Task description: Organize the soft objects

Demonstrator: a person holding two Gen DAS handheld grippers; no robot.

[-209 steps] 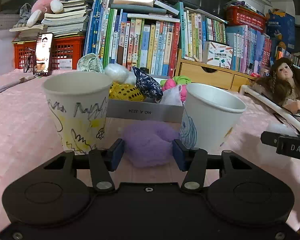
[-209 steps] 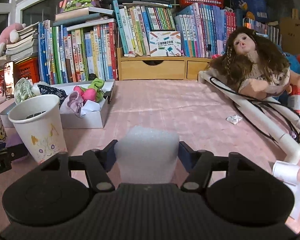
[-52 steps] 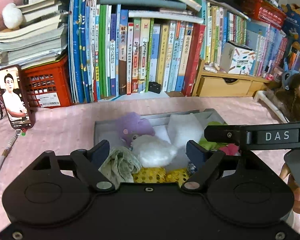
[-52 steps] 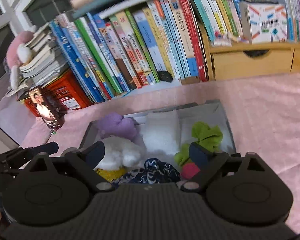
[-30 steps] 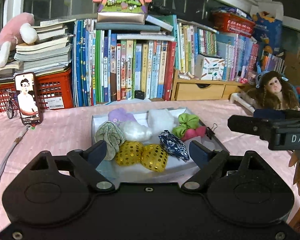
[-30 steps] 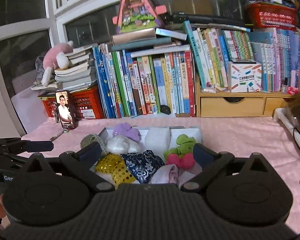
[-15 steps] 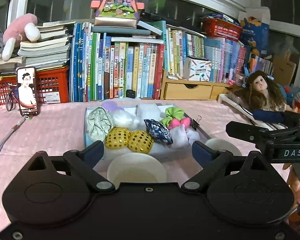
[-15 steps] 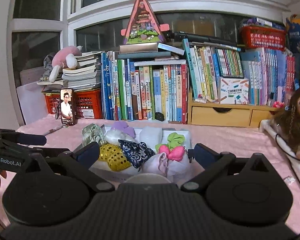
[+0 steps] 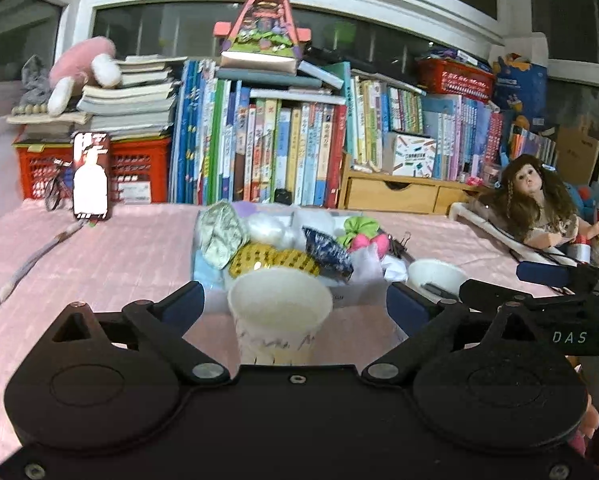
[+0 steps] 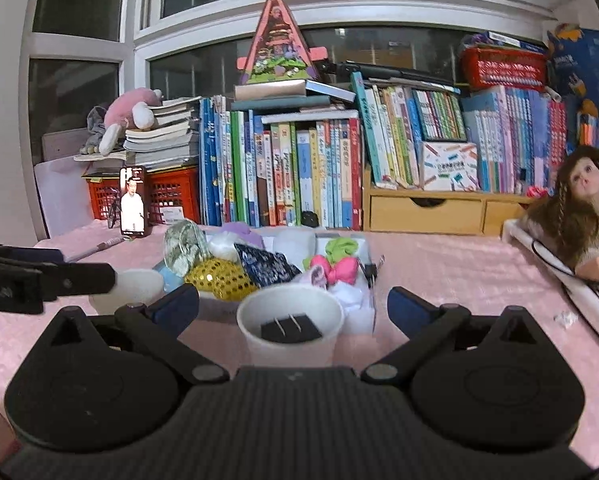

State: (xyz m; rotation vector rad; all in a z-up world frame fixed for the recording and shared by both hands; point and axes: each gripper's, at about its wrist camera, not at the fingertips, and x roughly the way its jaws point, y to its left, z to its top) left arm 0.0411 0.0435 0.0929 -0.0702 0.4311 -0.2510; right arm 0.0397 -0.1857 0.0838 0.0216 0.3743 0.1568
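The left gripper (image 9: pixel 295 306) is held with its jaws spread wide and nothing between the pads; a scribbled paper cup (image 9: pixel 279 316) is framed between the two blue fingertips (image 9: pixel 187 304) but is touched by neither. The right gripper (image 10: pixel 291 306) is likewise spread wide and empty, and a second paper cup (image 10: pixel 290 330) is seen standing between its fingers (a small dark clip-like object lies inside it).

Behind both cups, a shallow white tray (image 9: pixel 355 294) is set on the pink-covered table (image 9: pixel 111 248), and the soft objects are gathered in it. At its left end a grey-green patterned cloth bundle (image 9: pixel 221 234) is seen, with a white fluffy ball (image 9: pixel 265 228) beside it and a purple plush piece (image 10: pixel 239 229) behind. Two gold sequined pads (image 9: pixel 273 260) lie along the front edge, touching a dark blue patterned pouch (image 9: pixel 327 252). To the right, a green scrunchie (image 9: pixel 359 226) is placed next to a pink bow (image 10: pixel 337 270), and pale cloth is bunched at the front right corner.

In the left wrist view, part of the right gripper's body is visible at the right edge, just beside the second cup. A phone (image 10: pixel 132 206) is propped against a red crate, and a doll (image 9: pixel 539 204) is seated at the far right of the table.
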